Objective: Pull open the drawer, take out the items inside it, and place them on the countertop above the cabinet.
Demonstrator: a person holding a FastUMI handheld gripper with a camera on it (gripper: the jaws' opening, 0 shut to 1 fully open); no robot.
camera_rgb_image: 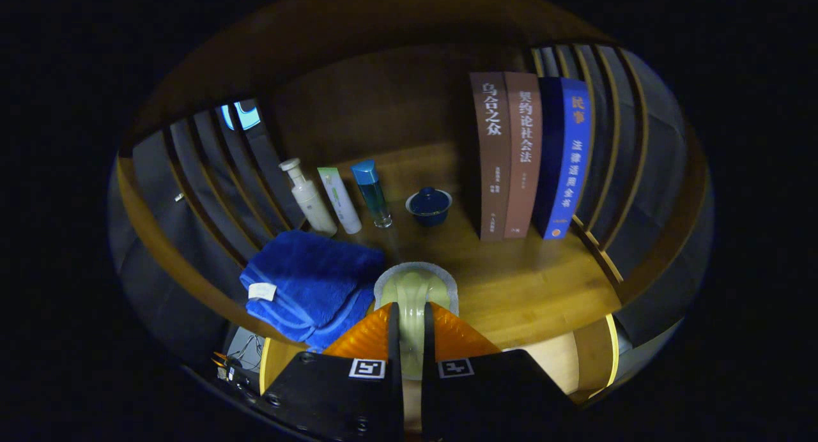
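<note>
In the gripper view, my gripper has its fingers closed narrow on a pale green item with a grey rim, both fingers pressing its sides while its rounded head pokes out just ahead of the tips. It hangs over the front edge of the wooden countertop, so I judge this is the placing step for something taken from the drawer. At ten o'clock from the fingertips lies a folded blue towel, close beside the held piece; I'd avoid setting down on its edge. Beyond, at eleven to twelve o'clock, stand a white pump bottle, a white tube, a blue bottle and a dark blue lidded cup. At one o'clock, three books stand upright. The bare wood at one to two o'clock, between towel and books, looks the safest landing; I'd lower until contact before letting go.
</note>
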